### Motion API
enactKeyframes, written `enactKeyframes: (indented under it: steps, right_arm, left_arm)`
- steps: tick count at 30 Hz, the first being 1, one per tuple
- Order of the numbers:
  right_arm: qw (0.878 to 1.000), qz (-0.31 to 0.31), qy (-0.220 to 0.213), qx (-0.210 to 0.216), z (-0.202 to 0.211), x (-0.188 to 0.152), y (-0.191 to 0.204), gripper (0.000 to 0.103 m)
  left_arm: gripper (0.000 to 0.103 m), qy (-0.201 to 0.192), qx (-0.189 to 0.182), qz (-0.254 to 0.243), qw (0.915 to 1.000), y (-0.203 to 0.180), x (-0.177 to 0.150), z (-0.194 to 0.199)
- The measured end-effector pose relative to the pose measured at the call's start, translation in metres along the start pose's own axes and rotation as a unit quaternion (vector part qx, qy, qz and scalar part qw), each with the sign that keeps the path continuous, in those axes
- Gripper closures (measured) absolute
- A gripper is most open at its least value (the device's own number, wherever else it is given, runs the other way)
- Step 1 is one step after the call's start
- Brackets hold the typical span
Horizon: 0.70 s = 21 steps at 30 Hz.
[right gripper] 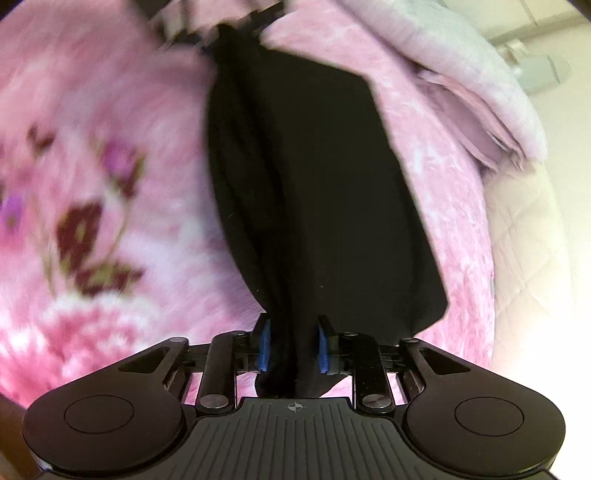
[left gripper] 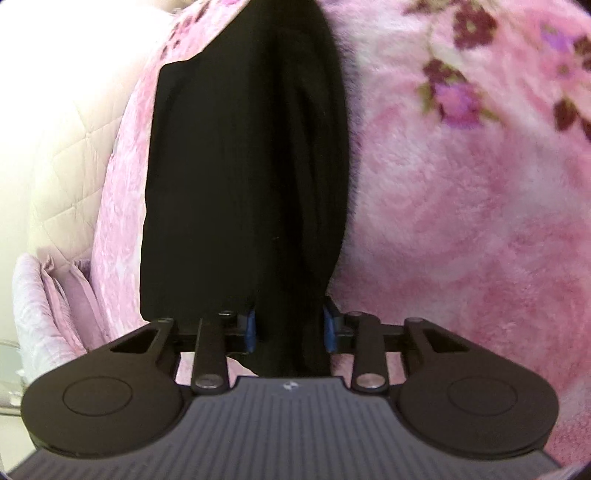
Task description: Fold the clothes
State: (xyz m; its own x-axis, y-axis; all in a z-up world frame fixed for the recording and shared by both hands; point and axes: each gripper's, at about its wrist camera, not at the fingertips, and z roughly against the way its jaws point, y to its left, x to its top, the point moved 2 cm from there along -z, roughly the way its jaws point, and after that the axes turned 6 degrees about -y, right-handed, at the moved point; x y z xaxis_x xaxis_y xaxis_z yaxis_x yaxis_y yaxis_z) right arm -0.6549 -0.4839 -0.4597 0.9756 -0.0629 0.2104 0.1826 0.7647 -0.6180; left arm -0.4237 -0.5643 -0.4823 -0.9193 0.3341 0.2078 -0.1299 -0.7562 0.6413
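Observation:
A black garment is stretched between the two grippers above a pink floral blanket. My left gripper is shut on one bunched end, the cloth pinched between its blue pads. In the right wrist view the same black garment runs away from my right gripper, which is shut on the other bunched end. At the top of that view, blurred, the left gripper holds the far end. A flat panel of the garment hangs off to one side.
The pink blanket covers the bed. A folded pile of pale lilac and pink cloth lies at the bed's edge, also seen as the folded pile. A cream quilted surface lies beyond the blanket.

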Motion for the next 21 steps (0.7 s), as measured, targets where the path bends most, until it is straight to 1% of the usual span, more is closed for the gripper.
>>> enactKeyframes:
  steps: [1, 4, 6, 7, 9, 10, 11, 13, 14, 16, 17, 18, 20, 21]
  right_arm:
    - [1.000, 0.014, 0.002, -0.012, -0.003, 0.000, 0.011, 0.071]
    - [1.000, 0.011, 0.006, -0.027, -0.009, -0.003, 0.027, 0.058]
    - [0.999, 0.001, 0.006, -0.033, -0.014, -0.003, 0.030, 0.055]
    - [0.999, 0.006, 0.006, -0.037, -0.019, -0.003, 0.031, 0.055]
    - [0.999, 0.015, 0.006, -0.047, -0.028, -0.005, 0.030, 0.054]
    - [0.999, 0.007, 0.003, -0.047, -0.031, -0.006, 0.024, 0.055]
    - [0.999, -0.001, 0.001, -0.040, -0.032, -0.006, 0.017, 0.065]
    - [1.000, -0.010, -0.005, -0.028, -0.029, -0.006, 0.005, 0.080]
    - [0.999, -0.010, -0.011, -0.028, -0.025, -0.004, -0.001, 0.081]
    - [0.999, -0.010, -0.020, -0.026, -0.015, -0.002, -0.010, 0.082]
    - [0.999, -0.014, -0.025, -0.025, -0.012, -0.001, -0.015, 0.082]
    - [0.999, -0.018, -0.028, -0.023, -0.010, 0.002, -0.021, 0.082]
    - [0.999, -0.025, -0.033, -0.017, -0.005, 0.006, -0.030, 0.083]
    - [0.999, -0.028, -0.034, -0.011, -0.004, 0.008, -0.034, 0.083]
  left_arm:
    - [0.076, -0.003, -0.006, 0.014, 0.9999, 0.004, -0.001, 0.001]
    - [0.077, -0.007, -0.032, 0.074, 0.9967, 0.025, -0.004, 0.003]
    - [0.078, -0.010, -0.047, 0.114, 0.9924, 0.038, -0.005, 0.006]
    - [0.078, -0.010, -0.050, 0.120, 0.9915, 0.041, -0.004, 0.007]
    - [0.078, -0.009, -0.053, 0.116, 0.9918, 0.043, -0.004, 0.009]
    - [0.077, -0.007, -0.052, 0.110, 0.9926, 0.041, -0.002, 0.010]
    - [0.077, -0.003, -0.048, 0.101, 0.9938, 0.038, 0.000, 0.010]
    - [0.069, 0.010, -0.032, 0.077, 0.9965, 0.028, 0.005, 0.009]
    - [0.068, 0.017, -0.022, 0.063, 0.9976, 0.021, 0.008, 0.008]
    - [0.059, 0.028, -0.004, 0.033, 0.9990, 0.009, 0.012, 0.006]
    - [0.058, 0.033, 0.008, 0.015, 0.9993, 0.003, 0.015, 0.005]
    - [0.055, 0.037, 0.011, 0.007, 0.9992, 0.002, 0.016, 0.005]
    - [0.055, 0.044, 0.008, 0.007, 0.9990, 0.006, 0.019, 0.007]
    - [0.062, 0.047, 0.006, 0.007, 0.9988, 0.008, 0.020, 0.008]
